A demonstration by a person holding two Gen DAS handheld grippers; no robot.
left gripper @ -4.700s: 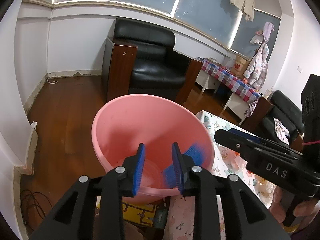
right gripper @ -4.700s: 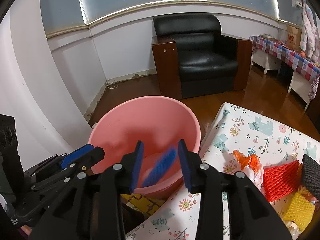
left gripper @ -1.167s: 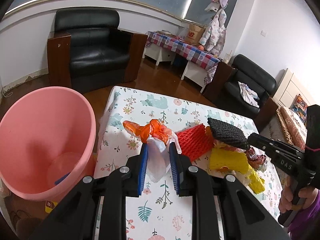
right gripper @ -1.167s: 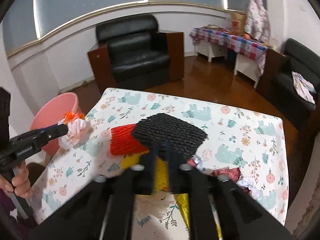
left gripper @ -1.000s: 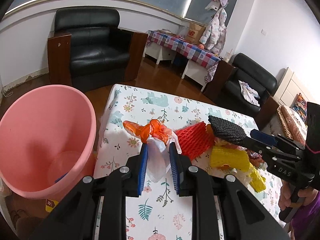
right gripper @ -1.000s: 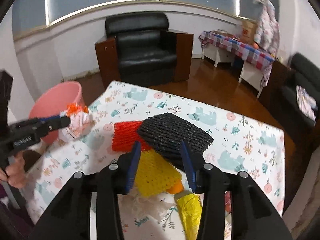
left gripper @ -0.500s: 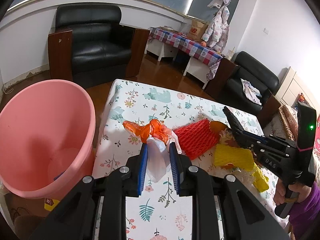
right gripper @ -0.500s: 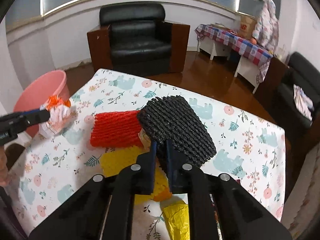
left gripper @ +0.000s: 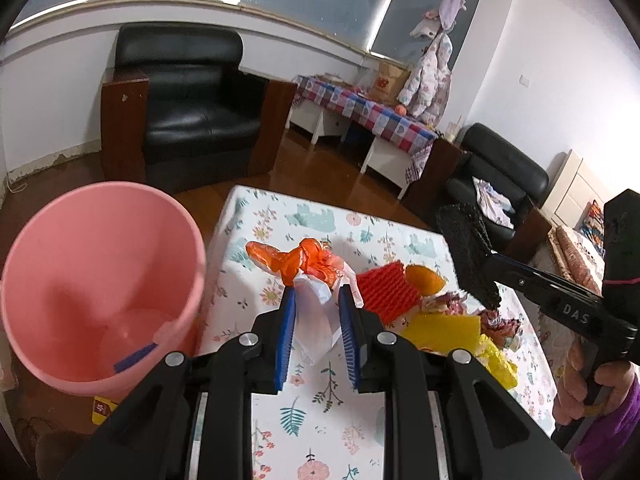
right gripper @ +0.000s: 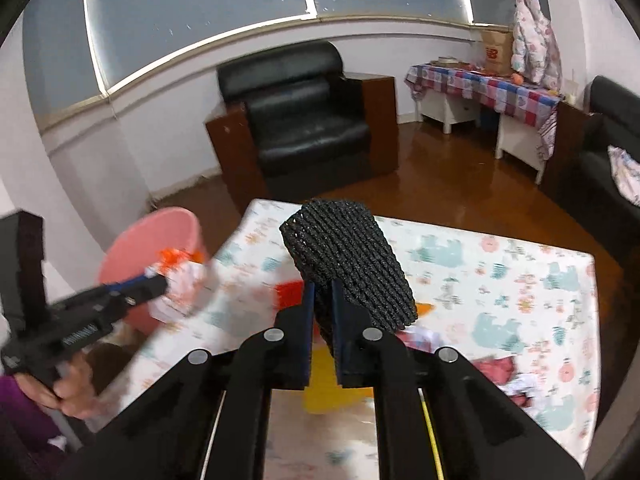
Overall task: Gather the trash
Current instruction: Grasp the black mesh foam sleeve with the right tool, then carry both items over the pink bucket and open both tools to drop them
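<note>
My left gripper [left gripper: 316, 300] is shut on a white and orange plastic bag [left gripper: 316, 280], held above the left part of the floral-cloth table [left gripper: 320, 420]. A pink bucket [left gripper: 80, 280] stands on the floor just left of the table. My right gripper [right gripper: 322, 292] is shut on a black foam net [right gripper: 352, 264], lifted above the table; it also shows in the left wrist view [left gripper: 466, 252]. A red foam net [left gripper: 384, 290], a yellow foam net [left gripper: 444, 330] and crumpled wrappers [left gripper: 496, 320] lie on the table.
A black armchair [left gripper: 188, 120] stands behind the bucket. A side table with a checked cloth [left gripper: 360, 116] and a black sofa [left gripper: 500, 172] are at the back right. A blue strip [left gripper: 134, 358] lies in the bucket's bottom.
The right gripper has closed on the black net and lifted it off the pile, swinging left. The left gripper still holds the bag and has drifted slightly toward the bucket.
</note>
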